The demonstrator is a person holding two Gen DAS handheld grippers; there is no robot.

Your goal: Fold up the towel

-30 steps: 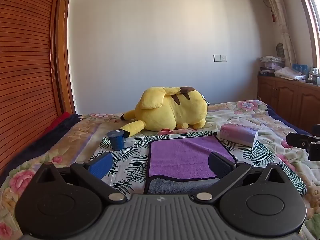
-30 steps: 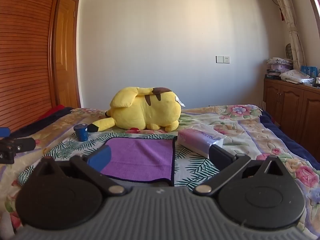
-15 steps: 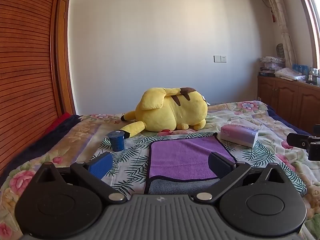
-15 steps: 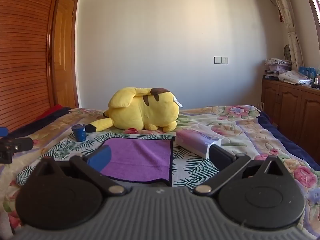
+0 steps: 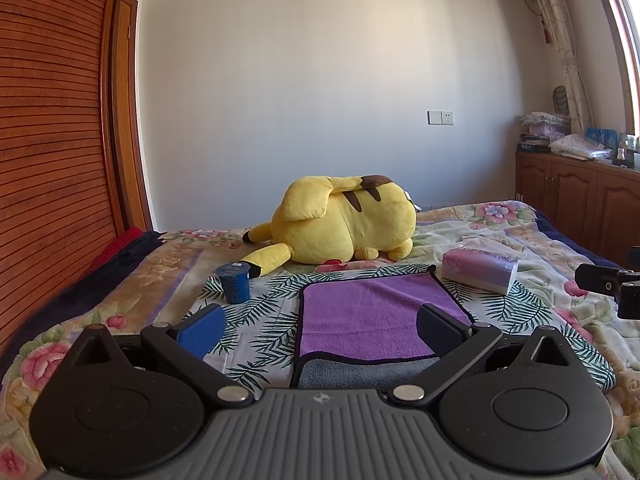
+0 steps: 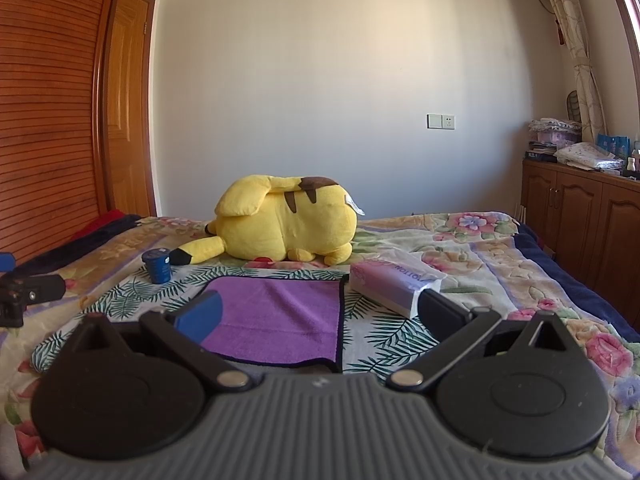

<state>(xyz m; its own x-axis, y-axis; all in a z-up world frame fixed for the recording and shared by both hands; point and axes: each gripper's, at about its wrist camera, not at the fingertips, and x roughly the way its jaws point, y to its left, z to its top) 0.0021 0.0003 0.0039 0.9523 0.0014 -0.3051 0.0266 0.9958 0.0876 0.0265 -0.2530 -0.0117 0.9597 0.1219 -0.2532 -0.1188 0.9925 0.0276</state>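
A purple towel [image 5: 368, 316] with a dark border lies flat on the bed, its grey underside [image 5: 360, 374] folded up along the near edge. It also shows in the right wrist view [image 6: 280, 316]. My left gripper [image 5: 320, 330] is open and empty, held above the towel's near edge. My right gripper [image 6: 316, 316] is open and empty, near the towel's near right corner. The right gripper's tip [image 5: 604, 284] shows at the left view's right edge, and the left gripper's tip [image 6: 28, 294] shows at the right view's left edge.
A yellow plush toy [image 5: 344, 222] lies behind the towel. A blue cup [image 5: 236, 282] stands to the towel's left. A pink tissue pack [image 5: 480, 270] lies by its far right corner. A wooden wardrobe [image 5: 48, 160] is on the left and wooden cabinets [image 5: 576, 208] on the right.
The right gripper has risen and tilted slightly, so the scene sits a little lower in its view. The left gripper has barely moved. The towel has not moved.
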